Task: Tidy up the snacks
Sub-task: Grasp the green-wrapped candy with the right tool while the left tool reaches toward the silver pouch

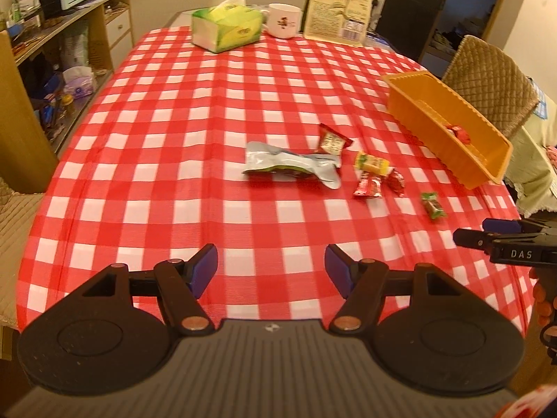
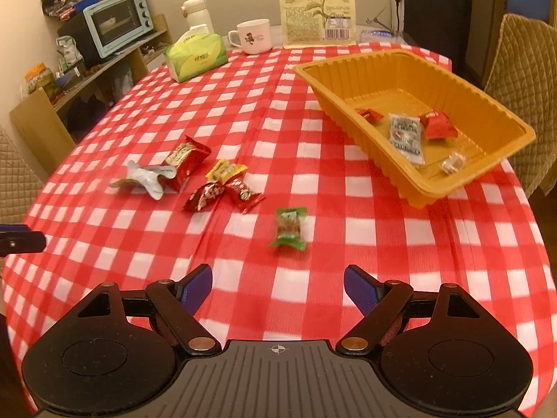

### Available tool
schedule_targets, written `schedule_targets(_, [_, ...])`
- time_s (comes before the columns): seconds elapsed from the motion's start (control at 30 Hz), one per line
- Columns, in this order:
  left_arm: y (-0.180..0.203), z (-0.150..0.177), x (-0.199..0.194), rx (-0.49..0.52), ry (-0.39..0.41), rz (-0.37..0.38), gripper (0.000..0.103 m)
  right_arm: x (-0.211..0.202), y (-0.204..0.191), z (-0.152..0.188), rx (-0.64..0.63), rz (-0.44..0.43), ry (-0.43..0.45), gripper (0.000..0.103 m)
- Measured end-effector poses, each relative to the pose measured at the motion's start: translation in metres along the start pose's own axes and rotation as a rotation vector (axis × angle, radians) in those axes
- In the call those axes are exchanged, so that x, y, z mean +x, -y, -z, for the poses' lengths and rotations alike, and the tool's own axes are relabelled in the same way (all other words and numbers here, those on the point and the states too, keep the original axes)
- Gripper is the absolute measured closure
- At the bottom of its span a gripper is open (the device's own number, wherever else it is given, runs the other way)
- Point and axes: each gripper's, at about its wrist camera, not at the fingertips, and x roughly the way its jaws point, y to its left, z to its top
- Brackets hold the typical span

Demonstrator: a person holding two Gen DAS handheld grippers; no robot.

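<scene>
An orange tray stands on the right of the checked table and also shows in the left wrist view. It holds two red packets, a grey sachet and a clear wrapped candy. Loose snacks lie on the cloth: a silver pouch, a red packet, a yellow candy, two red candies and a green candy. My right gripper is open and empty, just short of the green candy. My left gripper is open and empty, short of the silver pouch.
A green tissue box, a white mug and a sunflower-seed bag stand at the table's far edge. Shelves with a toaster oven are on the left. Padded chairs stand at the right and left.
</scene>
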Motion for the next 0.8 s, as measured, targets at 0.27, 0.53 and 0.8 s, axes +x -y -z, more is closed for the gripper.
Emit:
schedule_targets(0.27, [-0.012, 0.0, 0.005, -0.02, 0.001, -0.029, 0.037, 0.023, 0.002, -0.011, -0.047, 0.015, 0.014, 0.035])
schedule_targets(0.53, [-0.015, 0.0, 0.01, -0.021, -0.003, -0.041, 0.037, 0.045, 0.005, -0.019, -0.053, 0.039, 0.014, 0.049])
schedule_targets(0.8, [-0.014, 0.0, 0.017, -0.001, -0.006, -0.046, 0.037, 0.06, 0.0, -0.021, -0.082, 0.05, -0.004, 0.069])
